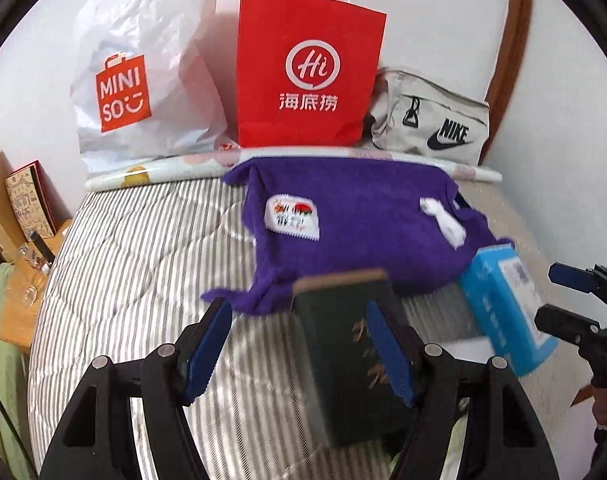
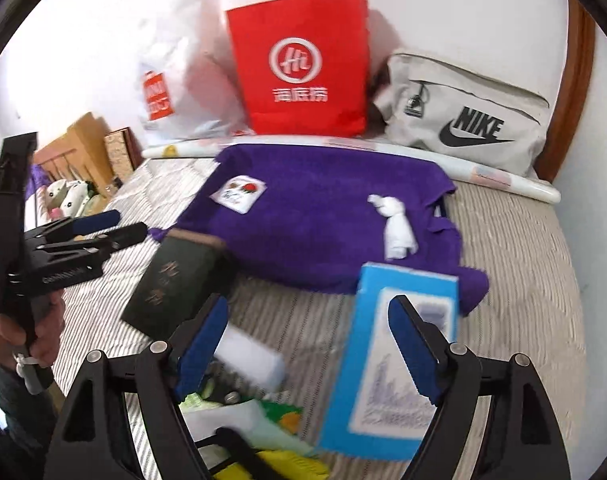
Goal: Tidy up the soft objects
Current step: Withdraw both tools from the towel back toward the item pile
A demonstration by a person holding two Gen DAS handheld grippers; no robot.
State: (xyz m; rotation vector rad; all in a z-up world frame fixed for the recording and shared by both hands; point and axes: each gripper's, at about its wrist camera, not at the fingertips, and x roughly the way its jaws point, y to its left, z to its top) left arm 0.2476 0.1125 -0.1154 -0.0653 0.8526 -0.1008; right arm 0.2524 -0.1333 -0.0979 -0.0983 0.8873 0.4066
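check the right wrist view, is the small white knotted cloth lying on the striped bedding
No, the white knotted cloth lies on the purple towel, not directly on the striped bedding.

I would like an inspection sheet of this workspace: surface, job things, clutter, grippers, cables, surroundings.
Surface: striped bed cover, with a rolled printed sheet along its far edge.
Job's things: purple towel lying spread out, with a small sachet and a knotted white cloth on it; dark green pack; blue pack.
Clutter: white packet and green-yellow wrappers near the camera.
Grippers: left gripper jaws open around the green pack; right gripper jaws open around the blue pack.
Cables: nothing seen.
Surroundings: white shopping bag, red paper bag and grey pouch against the wall.
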